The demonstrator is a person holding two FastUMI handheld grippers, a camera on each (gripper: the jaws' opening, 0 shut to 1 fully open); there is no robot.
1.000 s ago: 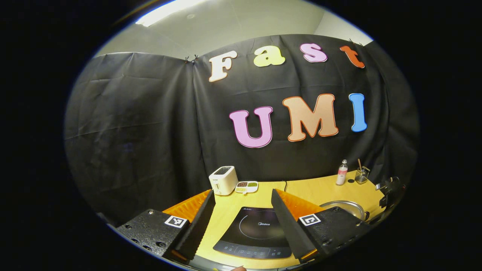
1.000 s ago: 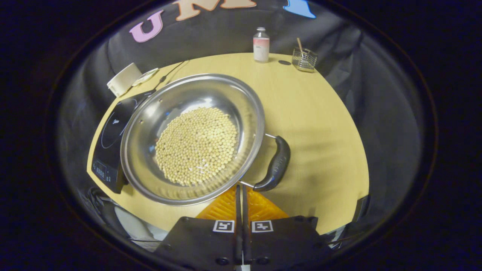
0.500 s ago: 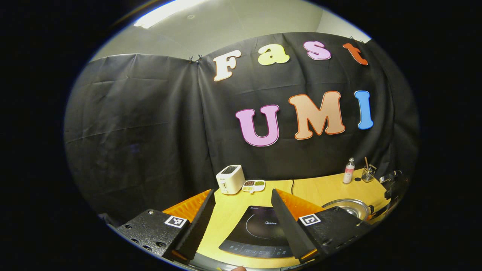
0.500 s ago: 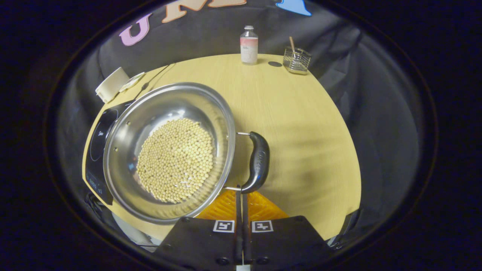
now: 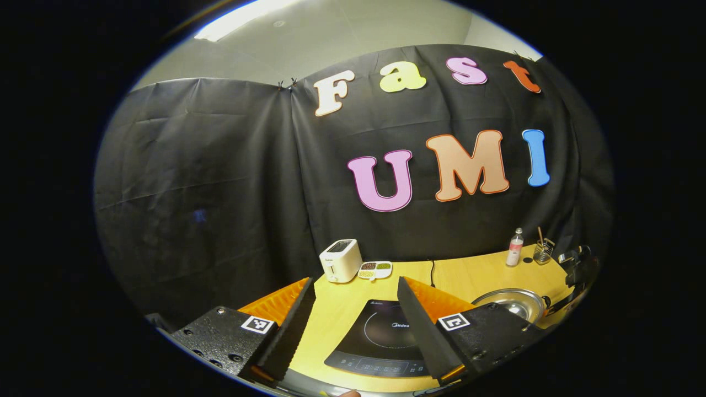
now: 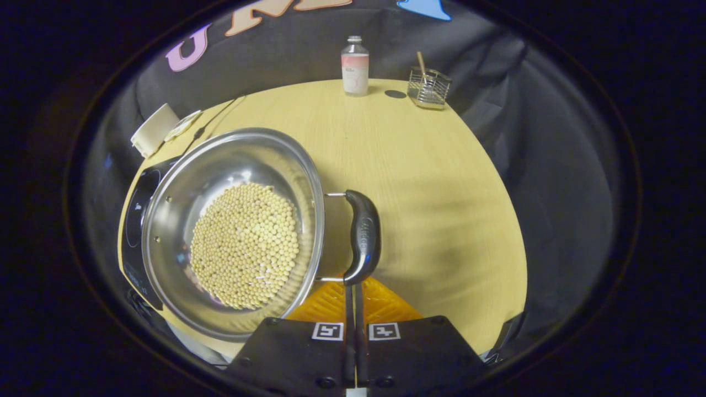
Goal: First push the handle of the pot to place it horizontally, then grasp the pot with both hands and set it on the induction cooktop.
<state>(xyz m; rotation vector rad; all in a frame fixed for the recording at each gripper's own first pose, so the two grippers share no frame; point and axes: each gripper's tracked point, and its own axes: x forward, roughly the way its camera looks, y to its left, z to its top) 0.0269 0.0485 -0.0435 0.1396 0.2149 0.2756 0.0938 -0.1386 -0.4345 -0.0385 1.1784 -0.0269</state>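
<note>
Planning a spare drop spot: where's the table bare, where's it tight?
Bare: the table right of the pot, up to the bottle and wire holder. Tight: pot against cooktop, toaster behind.

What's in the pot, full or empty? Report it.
Partly full: the steel pot holds a layer of pale round beans covering its bottom, with bare walls above.
</note>
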